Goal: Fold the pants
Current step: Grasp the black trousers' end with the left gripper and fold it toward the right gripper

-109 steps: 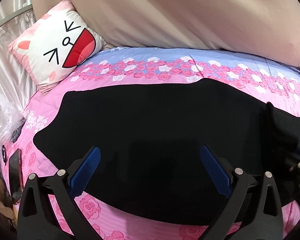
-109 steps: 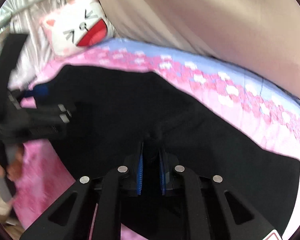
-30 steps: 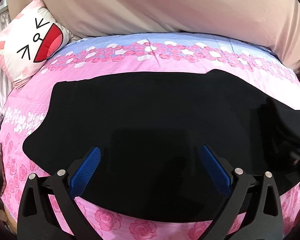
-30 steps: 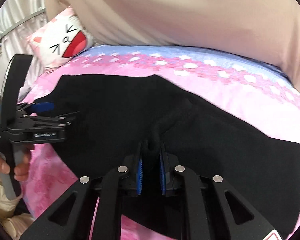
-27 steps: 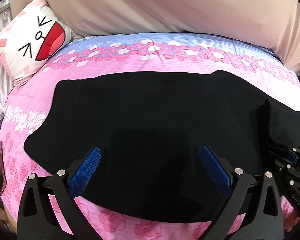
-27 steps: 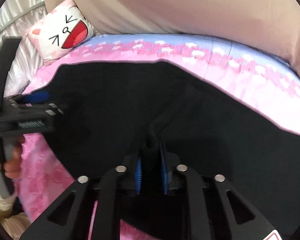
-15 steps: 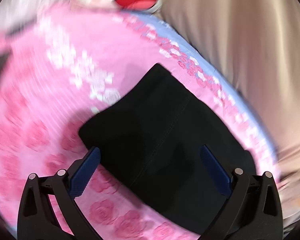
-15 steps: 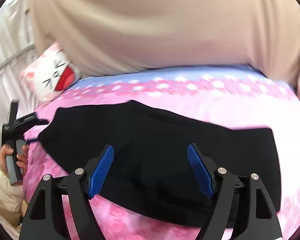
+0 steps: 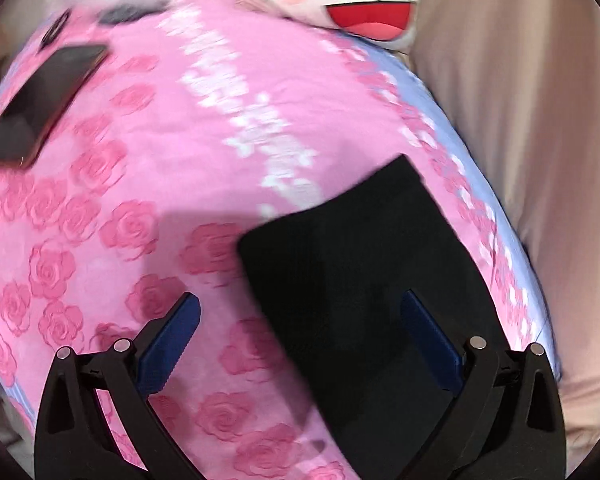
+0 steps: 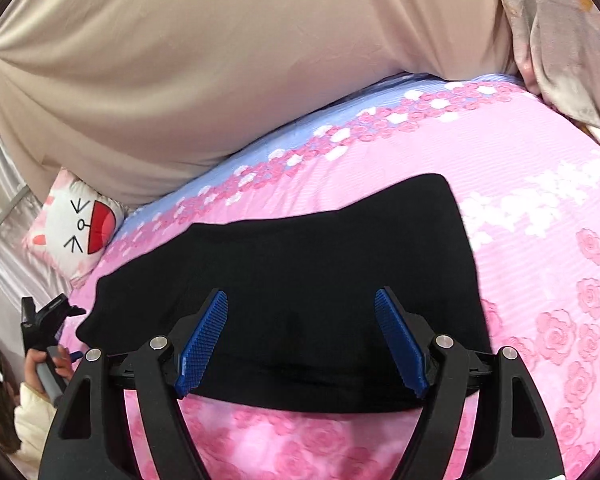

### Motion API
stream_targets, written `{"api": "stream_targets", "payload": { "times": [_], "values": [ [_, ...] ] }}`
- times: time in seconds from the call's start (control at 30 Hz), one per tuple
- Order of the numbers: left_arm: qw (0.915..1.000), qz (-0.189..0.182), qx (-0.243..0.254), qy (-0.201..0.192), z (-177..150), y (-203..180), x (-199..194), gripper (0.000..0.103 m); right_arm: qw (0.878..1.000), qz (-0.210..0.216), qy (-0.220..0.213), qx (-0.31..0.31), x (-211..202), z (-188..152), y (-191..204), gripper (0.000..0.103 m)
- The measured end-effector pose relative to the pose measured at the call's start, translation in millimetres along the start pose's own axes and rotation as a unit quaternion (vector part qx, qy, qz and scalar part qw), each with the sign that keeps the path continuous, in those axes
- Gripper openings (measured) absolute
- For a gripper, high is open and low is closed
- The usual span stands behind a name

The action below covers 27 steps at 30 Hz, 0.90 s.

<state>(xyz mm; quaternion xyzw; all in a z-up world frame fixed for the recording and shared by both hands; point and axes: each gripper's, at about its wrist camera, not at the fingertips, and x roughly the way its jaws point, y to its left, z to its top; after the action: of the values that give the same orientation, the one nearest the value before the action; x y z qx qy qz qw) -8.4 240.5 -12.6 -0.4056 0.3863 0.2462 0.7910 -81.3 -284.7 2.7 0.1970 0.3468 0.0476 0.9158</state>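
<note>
The black pants (image 10: pixel 300 248) lie flat in a long folded band across the pink rose bedspread (image 10: pixel 540 208). My right gripper (image 10: pixel 300 340) hovers over their near edge, open, with nothing between its blue pads (image 10: pixel 202 344). In the left wrist view one squared end of the pants (image 9: pixel 360 280) lies on the bedspread (image 9: pixel 120 200). My left gripper (image 9: pixel 300 340) stands open above that end, one finger over the cloth and the other over bare bedspread. The right wrist view shows the left gripper (image 10: pixel 60 308) from the side, held by a hand (image 10: pixel 40 360) at the pants' left end.
A white cat-face pillow (image 10: pixel 76 232) sits at the bed's far left corner, also seen as the pillow (image 9: pixel 368 4) in the left wrist view. A dark phone (image 9: pixel 40 96) lies on the bedspread near the edge. A beige quilt (image 10: pixel 240 60) bulges along the back.
My right gripper has let go of the pinched pants fold, opened wide and drawn back. My left gripper has swung to the pants' left end and rolled; it stayed open.
</note>
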Motion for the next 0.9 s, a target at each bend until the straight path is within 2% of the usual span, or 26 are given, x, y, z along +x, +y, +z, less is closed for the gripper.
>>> {"api": "stream_targets", "payload": {
  "times": [0.1,0.17,0.23,0.27,0.3,0.33,0.37,0.43,0.5,0.53,0.57,0.6,0.63,0.67,0.73,0.8,0.83,0.9],
  "values": [
    [0.9997,-0.005,0.022,-0.004,3.0,-7.7,4.7,0.098,1.000,0.005,0.011,0.002,5.6,0.1,-0.3,0.074],
    [0.9983,0.004,0.057,-0.012,9.3,-21.8,15.4,0.097,1.000,0.013,0.009,0.000,5.6,0.2,2.3,0.074],
    [0.9960,0.014,0.087,-0.017,17.2,-35.8,22.9,0.081,1.000,0.014,0.001,-0.001,2.7,1.2,5.1,0.074],
    [0.9948,0.014,0.098,-0.024,20.1,-43.4,22.5,0.039,1.000,0.012,-0.004,-0.001,0.2,1.4,5.5,0.074],
    [0.9937,-0.021,0.110,-0.007,22.0,-51.5,23.7,0.024,1.000,0.011,-0.007,-0.001,-2.1,1.7,5.4,0.074],
    [0.9923,-0.041,0.117,0.007,23.3,-61.4,21.5,0.024,1.000,0.009,-0.010,0.000,-4.6,2.0,4.5,0.074],
    [0.9880,-0.060,0.142,-0.002,20.0,-79.6,6.7,0.024,1.000,0.007,-0.012,0.002,-6.7,2.5,3.4,0.074],
    [0.9725,-0.105,0.206,-0.026,3.3,-116.4,-25.9,0.024,1.000,0.000,-0.014,-0.001,-10.1,4.6,2.3,0.074],
    [0.9426,-0.158,0.292,-0.033,-37.1,-164.3,-62.2,0.025,1.000,-0.007,-0.018,-0.003,-12.5,6.8,1.7,0.074],
    [0.9306,-0.176,0.319,-0.030,-53.1,-178.6,-70.1,0.026,1.000,-0.005,-0.019,-0.002,-12.8,7.9,1.5,0.074],
    [0.9092,-0.205,0.362,-0.017,-82.3,-198.8,-79.6,0.032,1.000,-0.004,-0.016,-0.001,-11.5,7.9,1.5,0.074],
    [0.8908,-0.227,0.393,0.002,-106.9,-212.2,-82.5,0.047,1.000,-0.003,-0.014,-0.002,-9.8,7.4,1.5,0.074],
    [0.8784,-0.237,0.414,0.019,-124.0,-219.7,-81.4,0.062,1.000,-0.004,-0.008,-0.004,-6.6,6.3,3.0,0.074],
    [0.8640,-0.234,0.444,0.038,-149.4,-228.3,-75.5,0.097,1.000,-0.005,-0.004,-0.006,-4.3,5.9,3.3,0.074],
    [0.8609,-0.196,0.469,0.018,-173.3,-226.5,-70.9,0.097,1.000,-0.009,0.007,-0.014,-1.9,3.9,6.3,0.074],
    [0.8548,-0.199,0.479,0.001,-173.4,-217.8,-76.4,0.097,1.000,-0.010,0.009,-0.021,-2.7,1.8,8.8,0.074],
    [0.8569,-0.202,0.474,-0.006,-166.6,-211.9,-81.8,0.097,1.000,-0.008,0.013,-0.026,-0.9,2.1,10.5,0.075],
    [0.8698,-0.206,0.448,-0.019,-139.5,-196.1,-91.3,0.098,0.999,0.008,0.023,-0.030,5.7,5.3,16.0,0.075]
  ]
}}
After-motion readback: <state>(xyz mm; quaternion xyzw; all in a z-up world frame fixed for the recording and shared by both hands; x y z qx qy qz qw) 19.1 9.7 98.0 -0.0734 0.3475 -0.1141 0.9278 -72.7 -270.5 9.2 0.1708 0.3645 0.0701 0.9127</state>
